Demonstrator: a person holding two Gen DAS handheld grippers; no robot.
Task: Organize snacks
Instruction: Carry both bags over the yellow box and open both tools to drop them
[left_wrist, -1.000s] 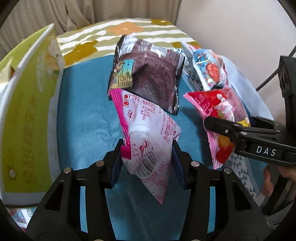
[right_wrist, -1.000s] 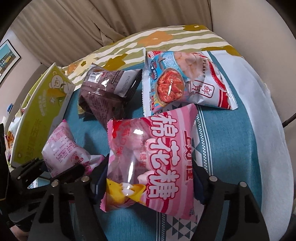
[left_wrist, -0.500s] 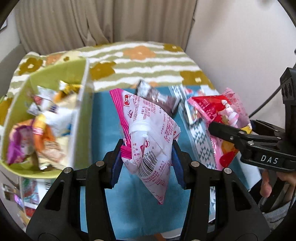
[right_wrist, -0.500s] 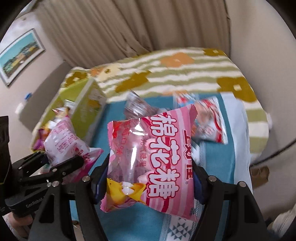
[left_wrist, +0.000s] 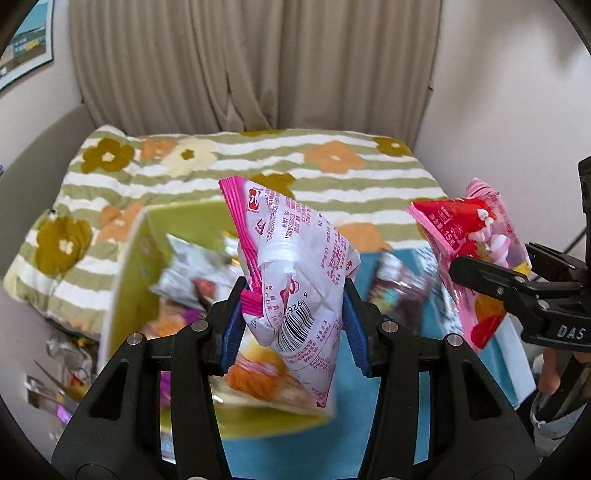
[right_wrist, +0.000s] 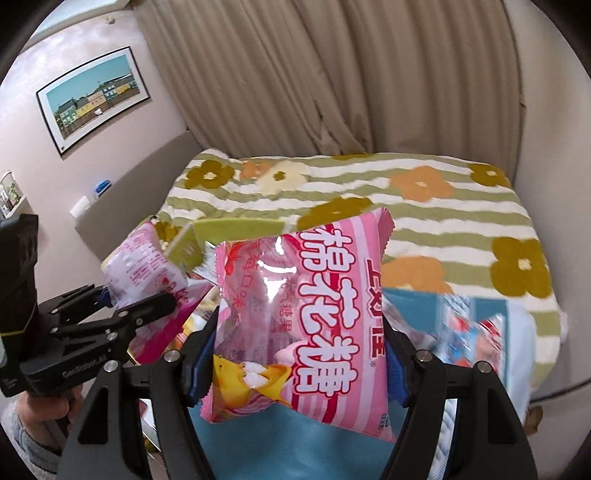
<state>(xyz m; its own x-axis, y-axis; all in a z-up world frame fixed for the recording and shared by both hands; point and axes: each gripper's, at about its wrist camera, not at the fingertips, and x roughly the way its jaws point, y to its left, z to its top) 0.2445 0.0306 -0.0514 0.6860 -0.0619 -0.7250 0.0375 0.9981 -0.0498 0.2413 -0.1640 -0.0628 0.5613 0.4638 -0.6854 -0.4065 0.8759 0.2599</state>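
Both packets have risen off the blue cloth (left_wrist: 388, 435): left hand-held gripper (left_wrist: 293, 325) pinching the white-pink packet (left_wrist: 295, 280) above the snack-filled green box (left_wrist: 129, 280), right hand-held gripper (right_wrist: 295, 365) clamping the marshmallow bag (right_wrist: 306, 314).

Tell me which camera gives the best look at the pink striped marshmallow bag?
The right wrist view: the marshmallow bag fills the middle, front facing, pinched in the right claw. The left wrist view shows it only sidelong at the right edge, partly hidden by that claw's fingers.

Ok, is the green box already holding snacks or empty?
Holding snacks. The left wrist view looks into the green box and shows several blurred packets inside, behind the white and pink packet clamped in the left gripper.
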